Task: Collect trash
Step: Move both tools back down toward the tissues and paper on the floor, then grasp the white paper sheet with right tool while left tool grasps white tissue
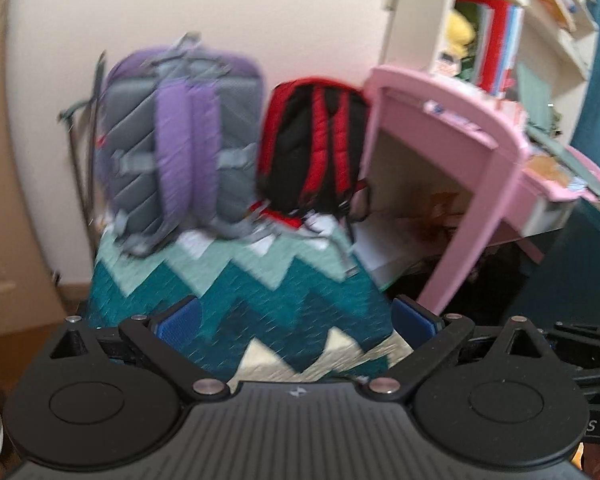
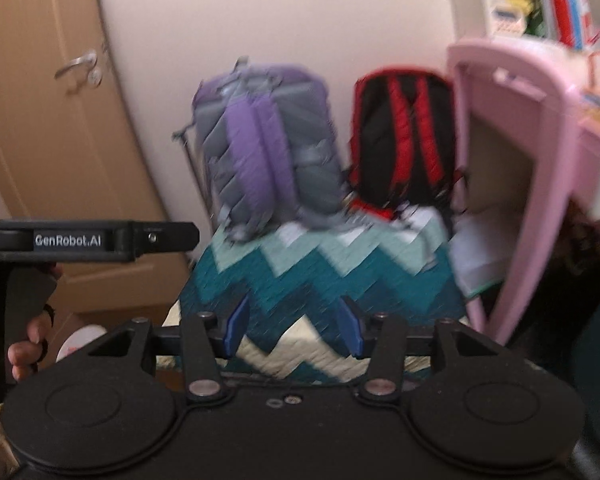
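Trash cannot be made out for certain in either blurred view, so neither hand is clearly nearer. Left gripper (image 1: 296, 316) has its fingers released wide, empty; purple backpack (image 1: 180, 136) at twelve o'clock; right gripper (image 2: 294, 330) released, empty, over the quilt (image 2: 320, 280).

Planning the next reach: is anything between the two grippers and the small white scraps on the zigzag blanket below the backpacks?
Nothing visible blocks either. The left gripper and right gripper are open and empty, with only bare blanket before the white scraps. The backpacks stand behind them.
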The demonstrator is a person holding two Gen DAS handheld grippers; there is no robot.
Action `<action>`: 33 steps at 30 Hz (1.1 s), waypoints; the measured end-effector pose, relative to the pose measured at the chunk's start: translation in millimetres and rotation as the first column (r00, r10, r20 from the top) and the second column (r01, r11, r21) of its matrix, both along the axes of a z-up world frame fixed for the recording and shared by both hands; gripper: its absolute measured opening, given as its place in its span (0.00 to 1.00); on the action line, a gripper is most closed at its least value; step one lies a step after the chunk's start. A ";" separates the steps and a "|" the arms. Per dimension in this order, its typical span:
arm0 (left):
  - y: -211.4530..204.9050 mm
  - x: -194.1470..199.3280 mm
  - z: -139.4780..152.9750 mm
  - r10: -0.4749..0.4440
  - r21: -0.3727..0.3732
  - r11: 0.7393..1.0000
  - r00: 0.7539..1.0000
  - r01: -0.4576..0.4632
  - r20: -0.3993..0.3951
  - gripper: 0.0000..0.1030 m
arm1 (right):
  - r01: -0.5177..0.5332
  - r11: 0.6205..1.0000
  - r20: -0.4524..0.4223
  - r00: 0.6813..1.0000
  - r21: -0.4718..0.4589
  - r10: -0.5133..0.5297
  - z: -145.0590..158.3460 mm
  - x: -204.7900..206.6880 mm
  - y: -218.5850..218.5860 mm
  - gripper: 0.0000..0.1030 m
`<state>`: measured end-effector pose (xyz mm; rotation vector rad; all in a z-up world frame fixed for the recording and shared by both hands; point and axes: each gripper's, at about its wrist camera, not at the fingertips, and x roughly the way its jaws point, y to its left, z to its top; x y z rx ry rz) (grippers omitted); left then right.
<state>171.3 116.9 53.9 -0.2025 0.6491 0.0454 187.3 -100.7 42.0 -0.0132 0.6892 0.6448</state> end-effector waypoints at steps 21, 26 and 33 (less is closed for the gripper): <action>79.8 56.6 -307.2 0.134 -0.035 0.983 0.831 -0.181 -0.541 0.99 | -0.211 0.958 -0.351 0.927 -0.193 0.133 -262.4 76.5 82.2 0.48; 86.7 70.1 -379.7 0.179 0.005 0.972 0.733 -0.234 -0.656 0.99 | -0.283 0.926 -0.418 0.894 -0.250 0.160 -329.0 94.8 107.1 0.48; 101.7 88.9 -462.3 0.201 -0.012 0.948 0.632 -0.317 -0.748 0.98 | -0.375 0.877 -0.507 0.841 -0.300 0.186 -420.2 119.4 140.7 0.47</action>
